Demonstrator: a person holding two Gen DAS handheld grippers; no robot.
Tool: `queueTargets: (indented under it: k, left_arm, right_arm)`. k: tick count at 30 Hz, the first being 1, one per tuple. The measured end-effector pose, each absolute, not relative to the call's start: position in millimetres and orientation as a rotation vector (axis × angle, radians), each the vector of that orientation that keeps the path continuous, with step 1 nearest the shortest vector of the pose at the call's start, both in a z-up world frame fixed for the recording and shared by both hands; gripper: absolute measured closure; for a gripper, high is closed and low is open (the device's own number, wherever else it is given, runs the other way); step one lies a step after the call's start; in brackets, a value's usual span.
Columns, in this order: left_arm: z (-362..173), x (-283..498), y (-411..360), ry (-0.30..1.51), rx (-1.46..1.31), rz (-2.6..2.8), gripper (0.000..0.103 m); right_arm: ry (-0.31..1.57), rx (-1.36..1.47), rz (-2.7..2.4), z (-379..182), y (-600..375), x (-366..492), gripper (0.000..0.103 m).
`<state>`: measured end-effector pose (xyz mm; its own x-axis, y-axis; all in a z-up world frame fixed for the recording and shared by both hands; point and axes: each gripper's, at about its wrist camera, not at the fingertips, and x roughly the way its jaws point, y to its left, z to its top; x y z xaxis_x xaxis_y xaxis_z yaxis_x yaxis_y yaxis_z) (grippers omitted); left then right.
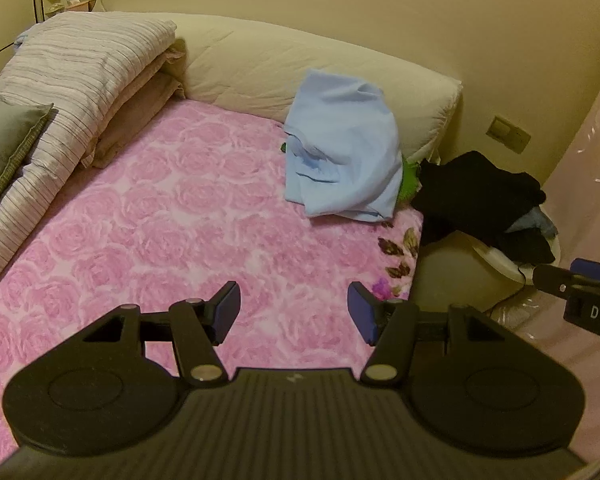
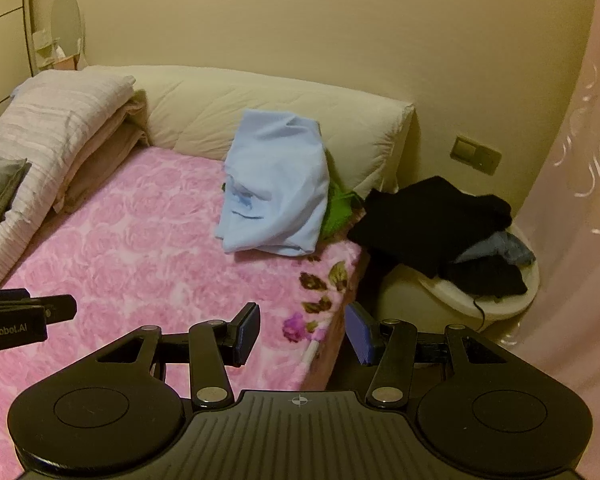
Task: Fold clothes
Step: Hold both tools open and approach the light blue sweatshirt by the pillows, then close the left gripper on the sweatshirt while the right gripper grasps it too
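Left wrist view: both claws, left gripper [image 1: 294,312] and right gripper [image 2: 302,334], spread, empty; blue garment [image 1: 342,148] slumped at 1 o'clock, could snag green cloth [image 2: 336,210] underneath.

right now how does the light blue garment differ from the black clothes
The light blue garment lies on the pink blanket, leaning against the cream headboard cushion; the black clothes sit off the bed on a round cream stand. The blue one is a single piece over something green; the black ones are heaped with a grey-blue item. Both are crumpled, unfolded, and untouched by either gripper.
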<state>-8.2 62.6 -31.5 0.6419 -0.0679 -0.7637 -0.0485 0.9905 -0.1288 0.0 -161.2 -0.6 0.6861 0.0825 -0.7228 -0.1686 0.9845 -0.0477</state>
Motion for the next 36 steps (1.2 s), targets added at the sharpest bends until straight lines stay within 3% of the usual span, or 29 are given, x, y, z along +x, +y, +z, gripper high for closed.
queueTargets:
  k: [14, 20, 36]
  left_arm:
    - [-56.2, 58.1, 62.7, 0.933, -0.189, 0.018, 0.048]
    - [-83.4, 104.7, 49.3, 0.999, -0.192, 0.005, 0.048]
    - [-168.2, 256.2, 35.5, 1.083, -0.218, 0.021, 0.049]
  right_arm:
    - [0.850, -0.158, 0.189, -31.6, -159.5, 68.3, 0.052]
    - [0.954, -0.185, 0.208, -69.6, -171.2, 121.6, 0.052]
    - [0.980, -0.281, 0.271, -152.9, -181.1, 254.5, 0.052]
